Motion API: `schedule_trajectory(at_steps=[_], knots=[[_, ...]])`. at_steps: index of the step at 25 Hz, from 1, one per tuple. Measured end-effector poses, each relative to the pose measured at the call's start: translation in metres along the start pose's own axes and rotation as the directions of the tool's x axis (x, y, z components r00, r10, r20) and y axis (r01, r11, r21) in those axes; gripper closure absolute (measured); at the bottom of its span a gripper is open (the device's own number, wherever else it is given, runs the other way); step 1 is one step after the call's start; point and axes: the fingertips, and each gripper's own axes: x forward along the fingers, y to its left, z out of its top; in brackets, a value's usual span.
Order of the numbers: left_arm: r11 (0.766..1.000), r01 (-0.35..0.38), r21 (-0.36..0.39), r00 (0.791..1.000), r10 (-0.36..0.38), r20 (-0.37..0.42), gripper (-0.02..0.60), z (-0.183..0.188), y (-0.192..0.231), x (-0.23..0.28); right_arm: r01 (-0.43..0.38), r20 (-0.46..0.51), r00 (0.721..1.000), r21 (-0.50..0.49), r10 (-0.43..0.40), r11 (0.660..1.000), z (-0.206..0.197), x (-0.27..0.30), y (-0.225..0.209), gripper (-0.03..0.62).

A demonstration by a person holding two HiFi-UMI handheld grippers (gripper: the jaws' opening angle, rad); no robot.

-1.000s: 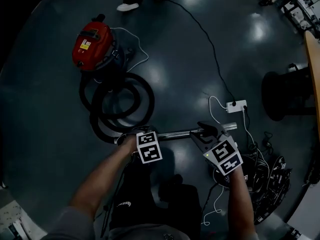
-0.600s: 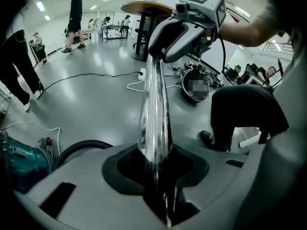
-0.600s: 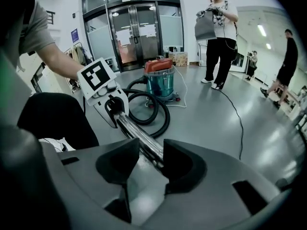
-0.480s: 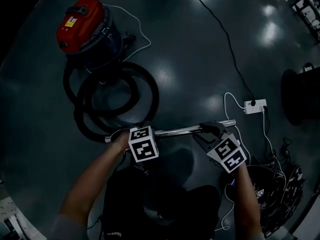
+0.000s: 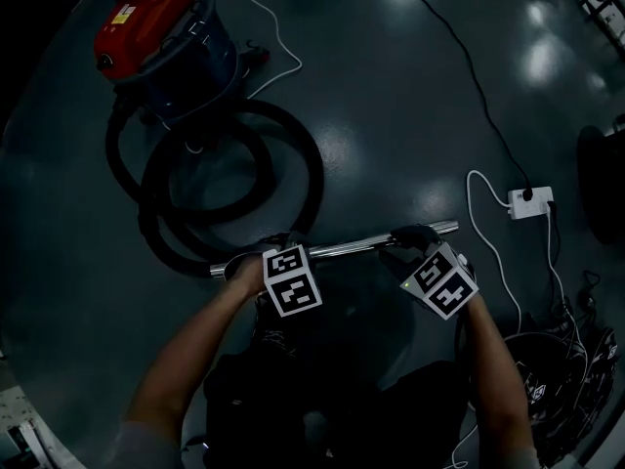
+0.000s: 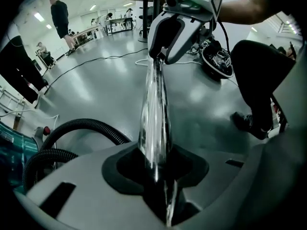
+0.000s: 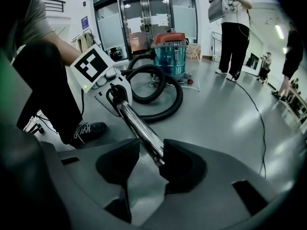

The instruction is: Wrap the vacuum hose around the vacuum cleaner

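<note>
The vacuum cleaner [image 5: 146,27], red lid on a blue drum, stands on the floor at the upper left; it also shows far off as the vacuum [image 7: 169,51]. Its black hose [image 5: 234,184] lies in loose loops beside it. A chrome wand tube [image 5: 337,250] is held level above the floor. My left gripper [image 5: 269,262] is shut on the tube near the hose end, seen as the left gripper [image 6: 156,164] with the tube [image 6: 154,109] running away from it. My right gripper [image 5: 415,242] is shut on the tube near its free end, also seen as the right gripper [image 7: 151,159].
A white power strip [image 5: 530,201] with a black cable [image 5: 469,66] lies on the floor to the right. A tangle of cables [image 5: 576,379] sits at the lower right. The vacuum's white cord [image 5: 278,37] trails behind it. A person [image 7: 235,28] stands beyond the vacuum.
The view has moved closer to the vacuum, which now sits nearer the upper left. Both grippers still hold the tube level; the power strip has slid to the right.
</note>
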Motion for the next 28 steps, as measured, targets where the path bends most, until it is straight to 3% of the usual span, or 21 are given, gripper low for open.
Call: schedule_trajectory(at_steps=[6, 14, 20, 22, 25, 28], knots=[[0.999, -0.003, 0.037, 0.998, 0.005, -0.059, 0.439, -0.021, 0.001, 0.056, 0.006, -0.065, 0.998, -0.012, -0.006, 1.0, -0.041, 0.057, 0.001, 0.433], [0.998, 0.034, 0.047, 0.994, -0.029, -0.102, 0.439, -0.033, 0.008, 0.091, 0.033, -0.073, 0.997, 0.09, -0.027, 0.995, -0.065, 0.098, -0.009, 0.433], [0.999, 0.052, 0.017, 0.995, -0.05, -0.082, 0.437, -0.027, 0.016, 0.108, 0.043, -0.054, 0.998, 0.216, -0.032, 0.975, -0.072, 0.105, -0.026, 0.448], [0.997, 0.082, 0.006, 0.994, -0.082, -0.07, 0.437, -0.027, 0.013, 0.111, 0.048, -0.051, 0.998, 0.258, -0.036, 0.965, -0.074, 0.105, -0.03, 0.485], [0.993, 0.12, -0.006, 0.991, -0.12, -0.054, 0.436, -0.029, 0.011, 0.112, 0.055, -0.063, 0.997, 0.259, -0.04, 0.964, -0.075, 0.107, -0.031, 0.526], [0.99, 0.138, -0.01, 0.99, -0.138, -0.038, 0.436, -0.031, 0.009, 0.112, 0.062, -0.085, 0.995, 0.239, -0.043, 0.969, -0.075, 0.108, -0.029, 0.526]])
